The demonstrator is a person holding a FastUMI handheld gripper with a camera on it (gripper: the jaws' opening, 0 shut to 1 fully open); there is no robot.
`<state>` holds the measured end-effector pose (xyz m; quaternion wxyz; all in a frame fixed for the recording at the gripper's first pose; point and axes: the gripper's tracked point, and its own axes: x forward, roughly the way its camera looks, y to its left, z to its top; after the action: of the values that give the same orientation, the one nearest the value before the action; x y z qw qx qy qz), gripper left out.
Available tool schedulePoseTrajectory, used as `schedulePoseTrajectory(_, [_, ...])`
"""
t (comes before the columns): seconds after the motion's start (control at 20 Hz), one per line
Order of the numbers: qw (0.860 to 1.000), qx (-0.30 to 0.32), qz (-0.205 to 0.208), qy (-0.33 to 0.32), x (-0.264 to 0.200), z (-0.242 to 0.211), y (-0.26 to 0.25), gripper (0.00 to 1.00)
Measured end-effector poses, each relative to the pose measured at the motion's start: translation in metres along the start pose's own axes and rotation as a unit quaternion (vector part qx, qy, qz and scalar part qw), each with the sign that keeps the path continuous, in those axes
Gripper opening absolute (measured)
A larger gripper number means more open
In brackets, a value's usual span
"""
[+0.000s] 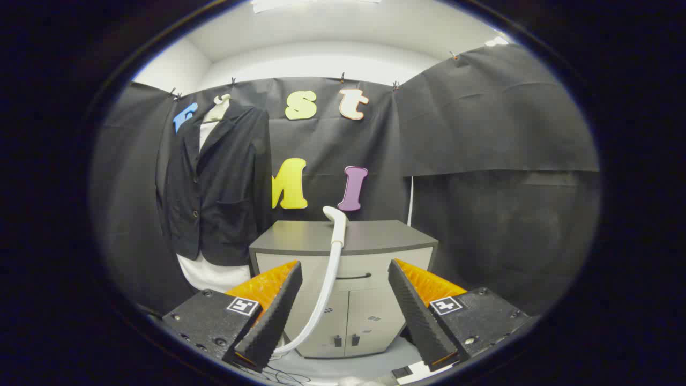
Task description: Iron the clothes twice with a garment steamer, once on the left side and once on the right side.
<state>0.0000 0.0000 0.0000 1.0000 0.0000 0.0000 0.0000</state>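
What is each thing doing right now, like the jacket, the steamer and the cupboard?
Jacket: hanging up, over a white garment, left of the cupboard.
Steamer head: resting on the cupboard top, not held.
Hose: running down the cupboard front toward the floor.
Cupboard: drawer and doors shut.
Tool: fingers open, gripping nothing, well short of the steamer.

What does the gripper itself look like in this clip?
The gripper has two wedge-shaped fingers with ribbed inner faces, each mounted on a black block with visible screws. Each block carries a small square black-and-white marker. The fingers stand apart.
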Motion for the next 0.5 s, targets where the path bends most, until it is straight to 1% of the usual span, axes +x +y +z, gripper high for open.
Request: schedulePoseTrajectory(0.5, [1.000, -0.011, 0.001, -0.010, 0.000, 0.016, 0.002, 1.00])
